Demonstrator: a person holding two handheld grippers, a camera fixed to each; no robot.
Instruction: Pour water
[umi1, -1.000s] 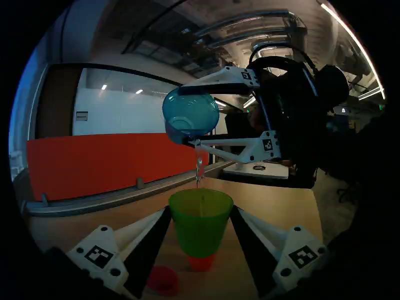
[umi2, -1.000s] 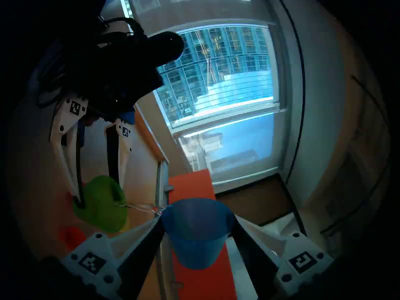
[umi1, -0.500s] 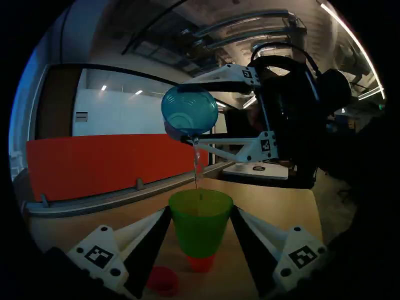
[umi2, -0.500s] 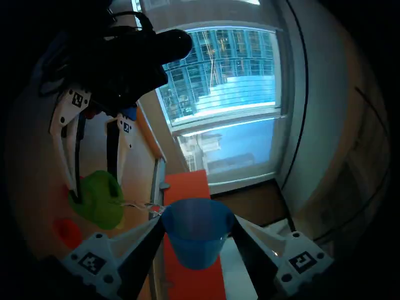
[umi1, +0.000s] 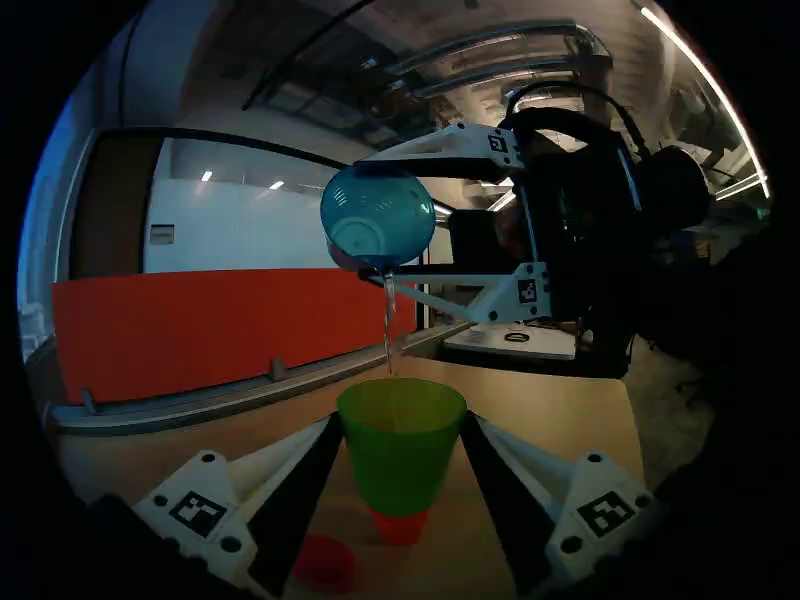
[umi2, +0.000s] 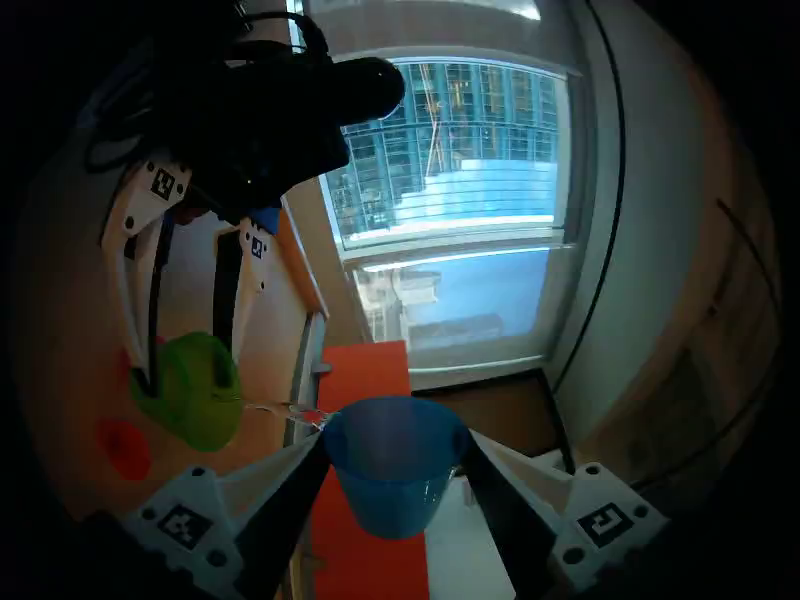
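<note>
In the left gripper view my left gripper (umi1: 402, 455) is shut on an upright green cup (umi1: 401, 450) just above the wooden table (umi1: 560, 410). Above it hangs a blue cup (umi1: 378, 216), tipped on its side between the fingers of my right gripper (umi1: 440, 225). A thin stream of water (umi1: 387, 325) falls from its rim into the green cup. In the right gripper view my right gripper (umi2: 393, 470) is shut on the blue cup (umi2: 393, 475). Water (umi2: 285, 409) leaves its rim toward the green cup (umi2: 190, 392), which my left gripper (umi2: 185, 375) holds.
An orange cup (umi1: 400, 525) stands on the table behind the green cup, and a red lid (umi1: 322, 562) lies at the lower left. An orange partition (umi1: 200, 325) lines the table's far edge. A large window (umi2: 460, 210) and the orange partition (umi2: 365, 375) lie beyond the blue cup.
The blue cup has risen a little and tipped further, so the water stream is longer. The green cup has stayed in place.
</note>
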